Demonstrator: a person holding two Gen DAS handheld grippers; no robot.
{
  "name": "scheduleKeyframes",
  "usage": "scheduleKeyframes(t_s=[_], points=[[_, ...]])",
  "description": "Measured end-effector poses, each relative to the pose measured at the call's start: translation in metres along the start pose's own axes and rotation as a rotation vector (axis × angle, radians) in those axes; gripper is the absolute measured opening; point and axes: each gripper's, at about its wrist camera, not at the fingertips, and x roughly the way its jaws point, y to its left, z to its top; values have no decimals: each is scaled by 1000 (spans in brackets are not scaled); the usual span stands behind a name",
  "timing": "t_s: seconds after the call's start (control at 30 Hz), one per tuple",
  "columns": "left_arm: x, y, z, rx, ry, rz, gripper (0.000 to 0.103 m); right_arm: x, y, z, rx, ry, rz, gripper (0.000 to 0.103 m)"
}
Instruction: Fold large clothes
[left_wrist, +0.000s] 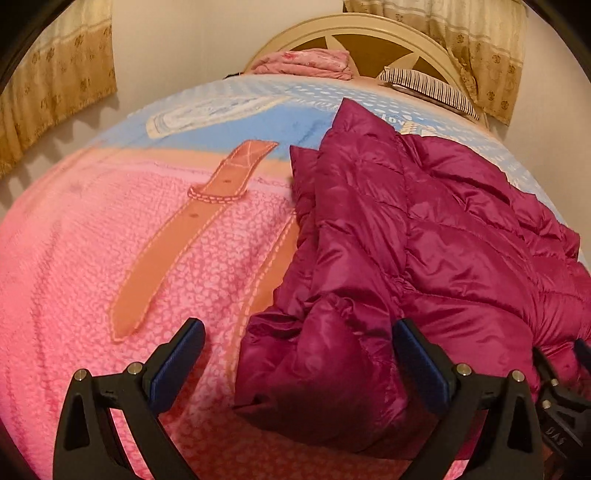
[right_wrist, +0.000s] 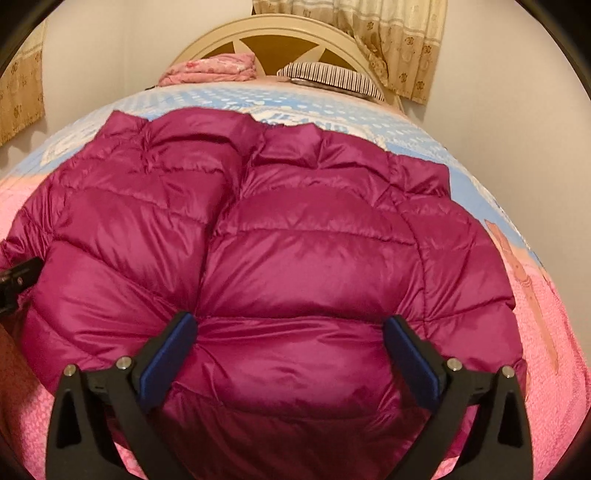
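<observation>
Left gripper (left_wrist: 299, 345) and right gripper (right_wrist: 291, 339) both spread wide, gripping nothing, over the magenta puffer jacket (right_wrist: 258, 240). Jacket lies bunched on the pink-and-blue bedspread (left_wrist: 92, 240); its near hem is cut off behind the fingers (right_wrist: 170, 350). Beyond: headboard (right_wrist: 280, 33), striped pillow (right_wrist: 328, 77), curtains (right_wrist: 399, 40).

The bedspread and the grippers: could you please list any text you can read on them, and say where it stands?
"DAS": raised letters on the right gripper, at the left wrist view's lower right edge; partly cut off, so uncertain.
White lettering on the bedspread, beyond the jacket: half hidden and blurred, unreadable.
</observation>
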Motion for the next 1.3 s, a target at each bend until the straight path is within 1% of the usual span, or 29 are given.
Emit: scheduleKeyframes(t_s=[0.03, 0.07, 0.1, 0.17, 0.2, 0.23, 0.27, 0.37, 0.43, 0.5, 0.63, 0.77, 0.83, 0.93, 0.97, 1.0, 1.07, 1.17, 1.23, 1.3], points=[[-1, 0, 0, 5, 2, -18, 90, 0, 1, 0, -4, 1, -5, 103], [-1, -1, -1, 10, 7, -63, 73, 0, 2, -2, -7, 1, -8, 103], [-2, -3, -2, 16, 12, -88, 69, 0, 2, -2, -9, -1, -10, 103], [-5, -9, -2, 42, 5, -88, 57, 0, 2, -2, -7, -2, -9, 103], [-7, -12, -2, 57, 2, -107, 50, 0, 2, -2, -7, -2, -10, 103], [-7, -14, -1, 54, 9, -154, 28, 0, 3, -2, -8, -3, -11, 103], [-9, -15, -2, 54, 10, -177, 21, 0, 3, -2, -9, -4, -14, 103], [-20, -22, -2, 109, -22, -143, 10, -1, 6, -3, -18, -6, -28, 103], [-29, -19, 0, 104, -39, -142, 8, -3, 13, -4, -26, -5, -47, 103], [-39, -12, 3, 94, -58, -160, 8, -5, 17, -4, -26, -1, -69, 103], [-62, 2, 4, 94, -94, -179, 7, -11, 26, -6, -6, 12, -83, 103], [-78, 31, 1, 55, -111, -174, 6, -18, 56, -7, -49, -6, -101, 103], [-85, 49, 4, 33, -123, -152, 6, -23, 77, -8, -71, -16, -81, 103], [-92, 74, 7, 16, -141, -98, 6, -29, 108, -7, -123, -37, -42, 103], [-94, 80, 9, 11, -145, -78, 6, -31, 115, -6, -136, -41, -18, 103], [-95, 86, 12, 4, -148, -66, 6, -36, 119, -3, -146, -47, 30, 103], [-102, 92, 19, 1, -159, -60, 6, -48, 111, 0, -151, -54, 95, 102], [-121, 79, 28, 60, -225, -29, 6, -69, 77, -4, -142, -122, 104, 103], [-132, 63, 34, 101, -267, -23, 6, -71, 36, -4, -109, -117, 88, 103], [-144, 37, 38, 155, -312, -16, 6, -61, -15, -9, -33, -87, 61, 103]])
